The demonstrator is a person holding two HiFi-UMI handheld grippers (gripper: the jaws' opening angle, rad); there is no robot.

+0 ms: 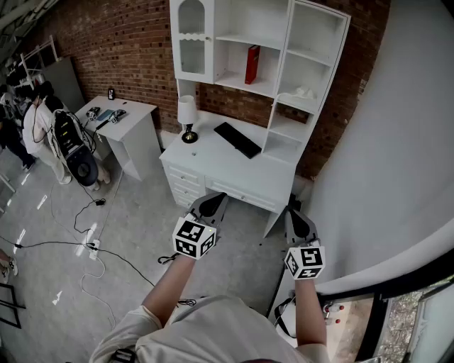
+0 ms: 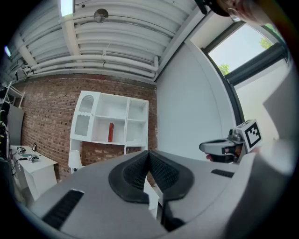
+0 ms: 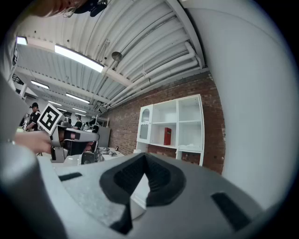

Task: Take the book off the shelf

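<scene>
Soft, even light fills the room, with faint shadows. Strip lights (image 3: 77, 58) glare in the right gripper view, and a window (image 2: 243, 46) burns bright in the left. Both gripper views warp toward black corners, and the near jaws are blurred.

walls (image 1: 128, 42): red brick | floor (image 1: 142, 227): grey | furniture: white desk (image 1: 213, 152), shelf unit (image 1: 241, 21), side table (image 1: 135, 113) | ceiling (image 3: 140, 42): strip lights (image 3: 78, 58)

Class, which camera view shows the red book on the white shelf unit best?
The head view: the red book stands upright, largest and unobstructed there. Both gripper views show it smaller and distant.
</scene>
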